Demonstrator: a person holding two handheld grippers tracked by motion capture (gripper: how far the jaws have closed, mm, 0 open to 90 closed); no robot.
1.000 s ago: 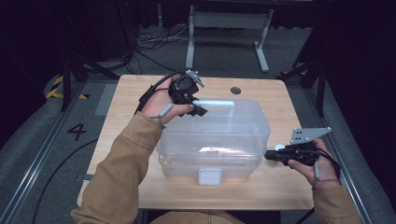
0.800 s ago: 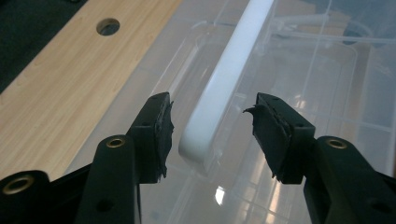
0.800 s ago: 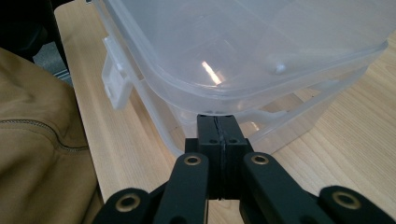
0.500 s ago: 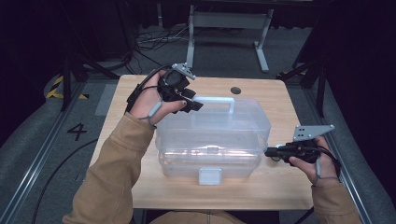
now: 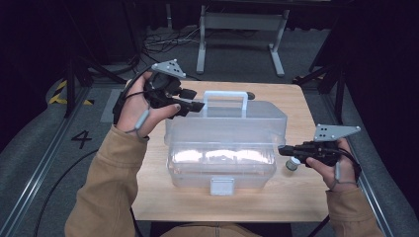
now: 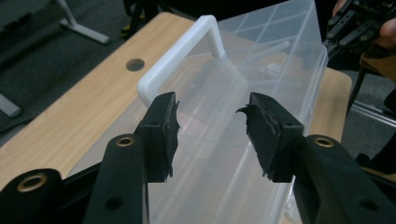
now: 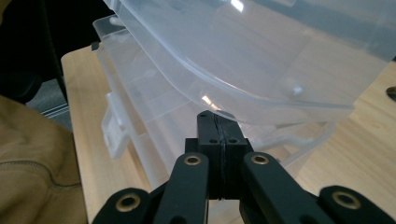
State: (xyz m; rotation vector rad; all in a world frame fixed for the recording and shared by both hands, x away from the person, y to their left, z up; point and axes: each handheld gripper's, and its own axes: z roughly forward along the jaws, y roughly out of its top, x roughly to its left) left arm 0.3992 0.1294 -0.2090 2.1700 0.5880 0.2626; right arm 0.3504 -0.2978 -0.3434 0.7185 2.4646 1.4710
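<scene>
Bench (image 5: 296, 197) of pale wood, square-topped, with dark floor all round. Clear plastic box (image 5: 222, 158) at its middle, latch tab (image 5: 221, 185) on the near side, lid (image 5: 232, 121) tilted up with its right near edge lifted off the base. White handle (image 5: 225, 101) upright on the lid's far side. Left tool (image 5: 197, 106) raised at the box's far left corner, just beside the handle; jaws apart, just been closing a little, nothing between the pads, box and handle beyond them in the left gripper view. Right tool (image 5: 282, 150) low at the box's right side, jaws pressed flat together, tips (image 7: 215, 122) tucked under the lifted lid edge, nothing gripped. Small grey cap (image 5: 292, 165) on the bench just below the right tool.
</scene>
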